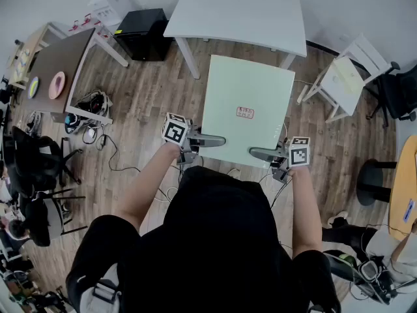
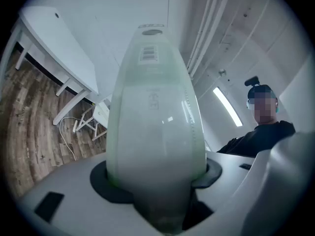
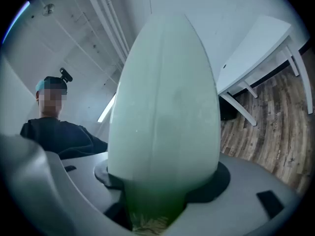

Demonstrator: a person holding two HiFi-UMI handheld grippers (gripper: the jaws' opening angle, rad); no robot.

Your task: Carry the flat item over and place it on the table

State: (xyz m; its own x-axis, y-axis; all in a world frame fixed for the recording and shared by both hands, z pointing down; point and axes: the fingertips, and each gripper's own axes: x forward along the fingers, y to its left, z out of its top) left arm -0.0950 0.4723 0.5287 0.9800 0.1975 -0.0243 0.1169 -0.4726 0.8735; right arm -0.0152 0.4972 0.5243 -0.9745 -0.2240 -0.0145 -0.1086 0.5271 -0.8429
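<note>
Left claw (image 1: 212,139): closed on the near edge of the pale green board (image 1: 247,93), close to its near left corner, one jaw above and one below.
Right claw (image 1: 264,153): clamped the same way on that near edge, close to the near right corner.
Board: held roughly level in the air over the wooden floor (image 1: 150,96). Its far edge is near the near edge of the white table (image 1: 241,12), and no part of it rests there.
Done so far: the board looks lifted and in transit, with both grips in place.
Left to do: probably the last stretch to the table, then lowering the board flat onto the top and opening both claws.
Head view only: the whole board, a small red-printed sticker (image 1: 245,113) on its top face, and the gap to the table.
Gripper views only: the board (image 2: 155,132) filling the space between the left jaws, a barcode label (image 2: 147,53) near its far end, and the board (image 3: 165,117) seated deep between the right jaws.
</note>
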